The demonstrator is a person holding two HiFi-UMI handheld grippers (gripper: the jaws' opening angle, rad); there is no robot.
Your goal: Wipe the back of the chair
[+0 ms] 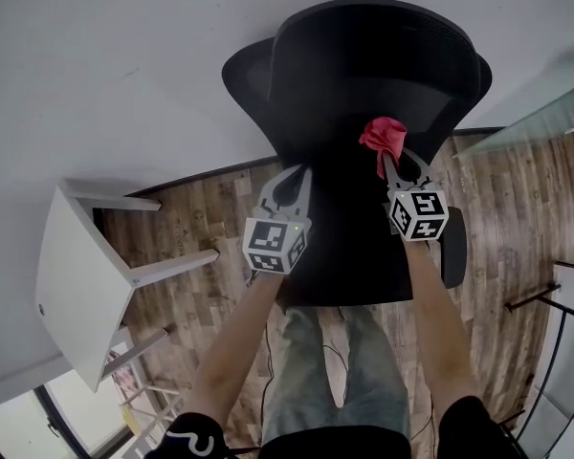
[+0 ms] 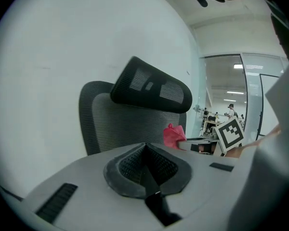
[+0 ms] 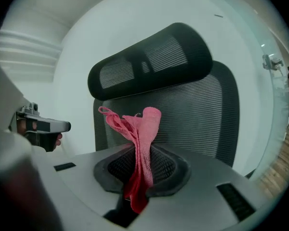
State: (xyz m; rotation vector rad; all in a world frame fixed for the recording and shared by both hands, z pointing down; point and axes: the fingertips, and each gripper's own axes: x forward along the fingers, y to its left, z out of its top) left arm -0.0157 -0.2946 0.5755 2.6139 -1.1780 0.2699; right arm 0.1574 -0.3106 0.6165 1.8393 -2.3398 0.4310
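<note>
Head view: the black chair [image 1: 364,75] stands at 12 o'clock against a white wall. The right gripper [image 1: 394,165] raises a red cloth [image 1: 384,140] near its back, and the left gripper [image 1: 292,182] hovers at 9 o'clock of it. A wooden floor [image 1: 191,218] lies below, with a white table [image 1: 77,275] at 8 o'clock.

Left gripper view: the jaws are clenched on nothing, so the chair is unbraced and may swivel under pressure.

Right gripper view: the jaws pinch only a narrow fold of the cloth, and the mesh backrest [image 3: 197,114] could snag it and pull it free.

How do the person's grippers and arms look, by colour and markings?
The left gripper and the right gripper have grey jaws with black ribbed lining. Each carries a white cube with black square markers. The forearms are bare below short black sleeves.
</note>
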